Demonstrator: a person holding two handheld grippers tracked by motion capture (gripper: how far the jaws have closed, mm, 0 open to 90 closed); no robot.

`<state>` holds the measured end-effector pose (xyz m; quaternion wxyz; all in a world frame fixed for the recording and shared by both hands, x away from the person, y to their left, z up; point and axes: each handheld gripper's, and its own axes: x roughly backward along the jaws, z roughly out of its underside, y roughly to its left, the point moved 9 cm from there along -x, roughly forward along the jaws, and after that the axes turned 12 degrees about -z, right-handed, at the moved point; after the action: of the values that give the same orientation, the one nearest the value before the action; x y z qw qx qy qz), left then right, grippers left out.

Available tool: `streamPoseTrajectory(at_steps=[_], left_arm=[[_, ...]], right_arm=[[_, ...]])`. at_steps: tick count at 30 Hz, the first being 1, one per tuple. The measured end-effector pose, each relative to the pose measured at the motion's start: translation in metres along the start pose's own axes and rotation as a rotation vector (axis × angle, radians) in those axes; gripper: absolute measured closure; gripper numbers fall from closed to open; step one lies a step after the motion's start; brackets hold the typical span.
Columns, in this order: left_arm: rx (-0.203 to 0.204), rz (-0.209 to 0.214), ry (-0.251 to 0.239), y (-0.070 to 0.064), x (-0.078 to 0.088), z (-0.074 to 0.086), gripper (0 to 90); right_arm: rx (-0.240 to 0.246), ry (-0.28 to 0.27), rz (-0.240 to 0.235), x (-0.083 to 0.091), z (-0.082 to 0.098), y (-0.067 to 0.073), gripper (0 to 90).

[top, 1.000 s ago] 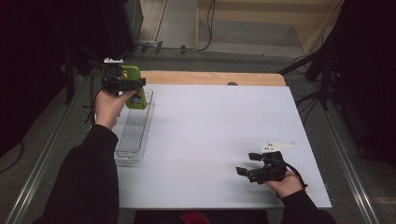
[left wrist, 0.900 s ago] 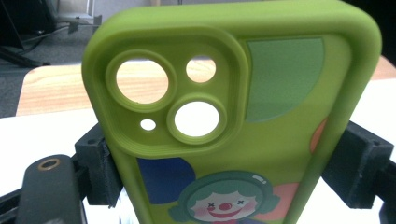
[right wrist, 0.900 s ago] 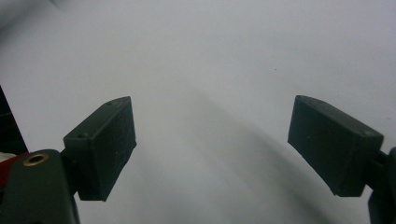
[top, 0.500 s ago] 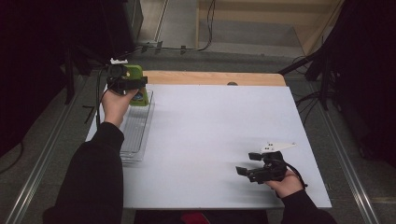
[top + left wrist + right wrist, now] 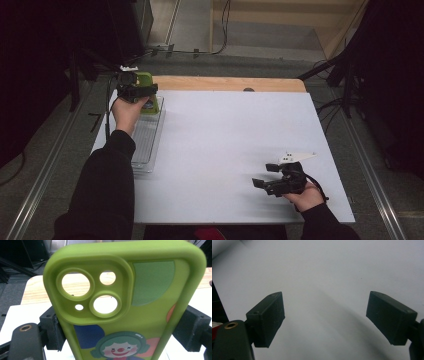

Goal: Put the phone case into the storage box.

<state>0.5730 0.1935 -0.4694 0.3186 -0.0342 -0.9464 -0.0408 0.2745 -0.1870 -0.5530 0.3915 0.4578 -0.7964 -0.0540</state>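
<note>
The left gripper (image 5: 142, 92) clamps a green phone case (image 5: 125, 302) between its 2 black jaws, which press on the case's long edges. The case stands upright, its back toward the camera in the left gripper view, showing 2 large round lens openings, smaller holes and a cartoon clown face. In the high view the case (image 5: 148, 95) sits at the far end of a clear tray (image 5: 145, 142) along the left edge of the white table (image 5: 225, 140). The right gripper (image 5: 265, 175) rests near the table's front right corner, well apart from the case, its jaws spread wide with only bare tabletop between them.
</note>
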Motion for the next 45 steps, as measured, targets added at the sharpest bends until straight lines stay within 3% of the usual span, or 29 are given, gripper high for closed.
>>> streamPoseTrajectory(at_steps=[15,21,23,26,29,38,45], left_arm=[[-0.007,-0.03,0.022,-0.003,-0.013,0.013,15.1],[-0.04,-0.036,0.013,-0.007,-0.014,0.015,14.9],[-0.043,-0.044,0.013,-0.007,-0.014,0.015,14.4],[-0.032,-0.024,0.015,-0.009,-0.014,0.014,13.4],[-0.066,-0.049,0.009,-0.009,-0.016,0.015,13.3],[-0.036,-0.019,0.039,-0.008,-0.016,0.018,3.9],[-0.016,0.01,0.06,-0.007,-0.009,0.016,3.9]], right_arm=[[-0.003,-0.004,-0.002,0.0,-0.001,0.001,13.6],[-0.003,-0.004,-0.002,0.0,0.0,0.001,13.6],[-0.002,-0.004,-0.003,0.0,0.0,0.001,13.6],[-0.004,-0.004,-0.004,0.0,-0.001,0.001,13.6],[-0.003,-0.004,-0.005,0.0,0.0,0.002,13.6],[-0.001,-0.005,-0.007,0.0,-0.001,0.002,13.6],[-0.002,-0.004,-0.004,0.0,0.0,0.002,13.6]])
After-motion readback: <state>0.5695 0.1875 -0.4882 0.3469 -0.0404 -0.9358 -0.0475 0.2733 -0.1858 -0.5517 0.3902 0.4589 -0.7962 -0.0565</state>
